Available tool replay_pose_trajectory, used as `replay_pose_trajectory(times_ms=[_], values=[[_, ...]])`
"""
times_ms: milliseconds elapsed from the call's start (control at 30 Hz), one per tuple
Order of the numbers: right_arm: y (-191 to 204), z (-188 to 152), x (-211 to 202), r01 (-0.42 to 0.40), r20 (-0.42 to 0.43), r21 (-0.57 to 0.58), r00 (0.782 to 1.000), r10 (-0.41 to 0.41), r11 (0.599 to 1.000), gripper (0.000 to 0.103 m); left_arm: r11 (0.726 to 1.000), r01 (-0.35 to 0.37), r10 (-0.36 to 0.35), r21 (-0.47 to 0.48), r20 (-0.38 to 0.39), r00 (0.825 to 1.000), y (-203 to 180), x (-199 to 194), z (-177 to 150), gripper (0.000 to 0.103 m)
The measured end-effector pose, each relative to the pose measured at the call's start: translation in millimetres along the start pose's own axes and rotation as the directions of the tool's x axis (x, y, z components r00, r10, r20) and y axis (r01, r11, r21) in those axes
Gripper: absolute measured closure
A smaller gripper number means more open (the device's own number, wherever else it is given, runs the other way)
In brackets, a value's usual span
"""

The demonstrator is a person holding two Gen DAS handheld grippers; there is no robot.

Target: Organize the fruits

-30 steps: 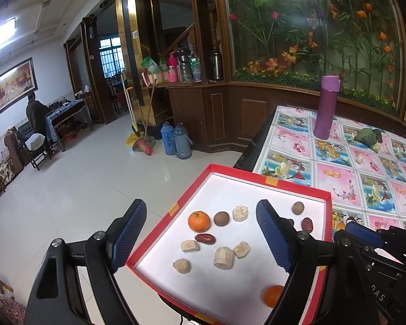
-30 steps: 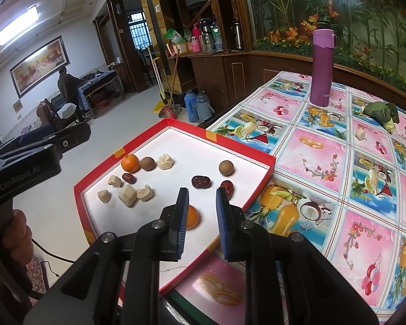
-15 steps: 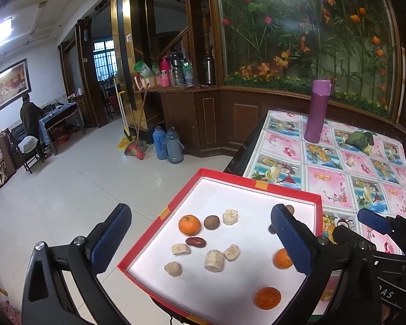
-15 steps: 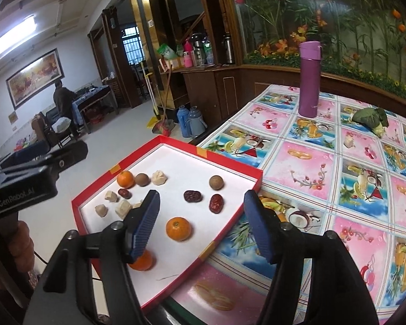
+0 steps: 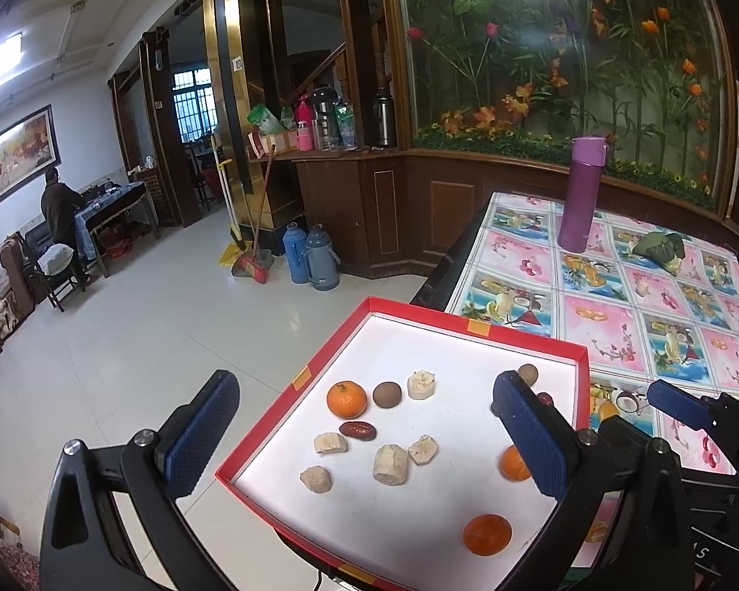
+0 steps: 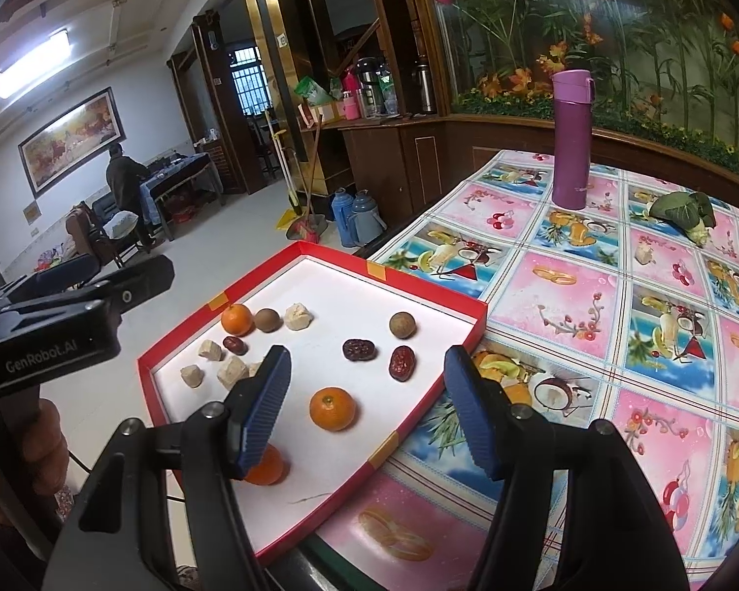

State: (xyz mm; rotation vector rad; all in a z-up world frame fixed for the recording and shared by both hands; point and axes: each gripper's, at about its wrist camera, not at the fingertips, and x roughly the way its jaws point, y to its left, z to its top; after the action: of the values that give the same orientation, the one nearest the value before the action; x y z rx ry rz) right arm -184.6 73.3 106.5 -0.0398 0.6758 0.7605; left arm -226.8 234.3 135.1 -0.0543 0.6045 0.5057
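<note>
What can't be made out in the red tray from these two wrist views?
- Left wrist view: dark red dates and a round brown fruit are mostly hidden behind the left gripper's blue finger pad.
- Right wrist view: nearest small orange tangerine is half covered by the right gripper's pad.
- Pale chunks: too small to identify.

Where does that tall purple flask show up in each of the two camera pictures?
Left wrist view: purple flask stands upper right, on the far tablecloth.
Right wrist view: purple flask stands upper right of centre, same cloth.
Shared landmark: the red-rimmed tray below it.
</note>
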Motion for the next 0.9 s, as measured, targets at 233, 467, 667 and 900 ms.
replay_pose_trajectory(times_ms=[233,467,667,900], values=[[8,-1,0,-0.001,-0.003,-0.019,1.000,0.001,1.000,0.037,1.000,0.018,-0.018,0.007,-0.007,1.000,1,-2,-2,0.000],[11,-1,2,0.002,-0.003,-0.023,1.000,-0.002,1.000,0.037,1.000,0.013,-0.013,-0.005,-0.015,1.000,4,2,-3,0.000],[14,0,5,0.003,-0.009,-0.036,1.000,-0.003,0.999,0.037,1.000,-0.010,0.010,-0.015,-0.014,1.000,12,3,-4,0.000],[20,4,8,-0.002,-0.006,-0.061,1.000,0.002,0.998,0.037,0.998,-0.033,0.033,-0.054,0.002,0.999,26,3,-2,0.000]])
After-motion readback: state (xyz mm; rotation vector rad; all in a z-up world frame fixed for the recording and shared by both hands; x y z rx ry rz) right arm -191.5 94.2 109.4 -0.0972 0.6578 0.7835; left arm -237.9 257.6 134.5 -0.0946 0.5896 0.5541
